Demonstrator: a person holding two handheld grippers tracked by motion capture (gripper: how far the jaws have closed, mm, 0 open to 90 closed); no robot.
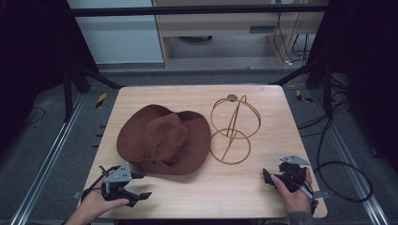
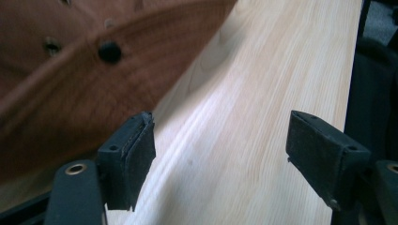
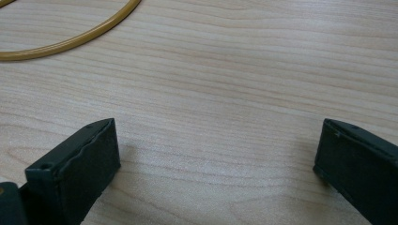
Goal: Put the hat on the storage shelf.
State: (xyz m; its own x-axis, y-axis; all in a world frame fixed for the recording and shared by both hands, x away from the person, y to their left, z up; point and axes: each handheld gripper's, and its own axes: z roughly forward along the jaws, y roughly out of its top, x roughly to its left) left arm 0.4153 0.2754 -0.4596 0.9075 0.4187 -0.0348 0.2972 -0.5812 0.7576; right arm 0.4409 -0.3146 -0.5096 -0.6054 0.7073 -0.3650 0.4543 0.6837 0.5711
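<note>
The left gripper, wide open and empty, sees hat rivets at 11 o'clock; the right gripper, equally open, sees the wire stand.

Ahead of the left claw the hat blocks; bare worktop lies open between both claws, the right claw facing it.

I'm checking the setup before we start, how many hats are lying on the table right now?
1. A brown wide-brimmed hat lies left of centre on the wooden table, beside the wire hat stand. Its brim is close to the open left gripper. Nothing looks hidden.
</note>
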